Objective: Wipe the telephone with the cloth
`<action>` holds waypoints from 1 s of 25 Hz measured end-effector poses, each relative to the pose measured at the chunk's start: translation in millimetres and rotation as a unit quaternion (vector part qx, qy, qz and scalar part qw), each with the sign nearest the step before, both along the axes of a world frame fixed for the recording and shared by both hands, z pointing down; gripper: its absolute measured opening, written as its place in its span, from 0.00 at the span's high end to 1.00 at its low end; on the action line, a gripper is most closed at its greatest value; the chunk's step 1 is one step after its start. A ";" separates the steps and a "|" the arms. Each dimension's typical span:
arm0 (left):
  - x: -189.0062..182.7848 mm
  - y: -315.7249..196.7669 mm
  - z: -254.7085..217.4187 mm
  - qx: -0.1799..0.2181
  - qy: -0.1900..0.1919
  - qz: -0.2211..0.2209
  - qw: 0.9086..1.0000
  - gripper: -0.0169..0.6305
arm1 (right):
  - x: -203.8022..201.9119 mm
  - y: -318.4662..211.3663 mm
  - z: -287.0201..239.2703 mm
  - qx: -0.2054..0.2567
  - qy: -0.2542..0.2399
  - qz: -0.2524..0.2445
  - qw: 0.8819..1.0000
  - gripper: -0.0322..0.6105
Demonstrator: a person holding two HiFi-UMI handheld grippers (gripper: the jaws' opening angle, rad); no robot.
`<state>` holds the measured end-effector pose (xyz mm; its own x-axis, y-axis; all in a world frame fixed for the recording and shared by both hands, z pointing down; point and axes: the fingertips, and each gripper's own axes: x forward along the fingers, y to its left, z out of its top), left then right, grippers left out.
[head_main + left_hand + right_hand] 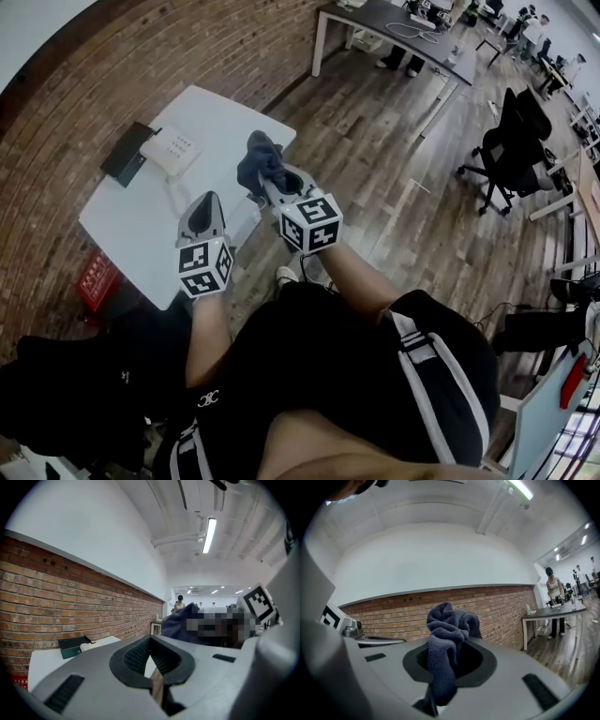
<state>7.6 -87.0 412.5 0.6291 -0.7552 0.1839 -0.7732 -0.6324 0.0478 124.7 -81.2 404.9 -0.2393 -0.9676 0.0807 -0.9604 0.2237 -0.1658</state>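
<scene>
While your right gripper (272, 183) is pinching the bunched cloth (261, 159), well apart from the telephone (171, 150) sitting on the table (141, 225), your left gripper (202, 217) is hovering pressed together and empty, so I judge all the wiping is waiting.

My left gripper (212, 199) is held out, jaws pressed together, nothing in them. My right gripper (269, 180) pinches the cloth (258, 155) in its jaws.

Cloth (260, 159): dark blue-grey terry, bunched up, pinched in the right tongs (272, 187), with its bulk bulging past their tips.
Telephone (171, 150): white, keypad up, flat on the white surface (141, 225), ahead-left of the left tongs (202, 216) and apart from them.
</scene>
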 end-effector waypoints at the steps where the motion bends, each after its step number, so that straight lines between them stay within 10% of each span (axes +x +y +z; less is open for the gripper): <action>1: 1.4 -13.9 2.5 -0.004 0.000 -0.005 1.000 0.98 | 1.3 -16.3 1.6 -0.003 0.000 -0.006 1.000 0.88; 25: -29.0 -191.8 44.3 -0.062 -0.019 -0.141 0.988 0.98 | -26.8 -230.5 35.4 -0.045 0.015 -0.159 0.986 0.88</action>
<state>-21.4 -278.8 456.8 0.3869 -0.8699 0.3060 -0.9209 -0.3818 0.0788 97.9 -311.7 440.3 -0.5263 -0.8324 0.1737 -0.8485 0.5007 -0.1714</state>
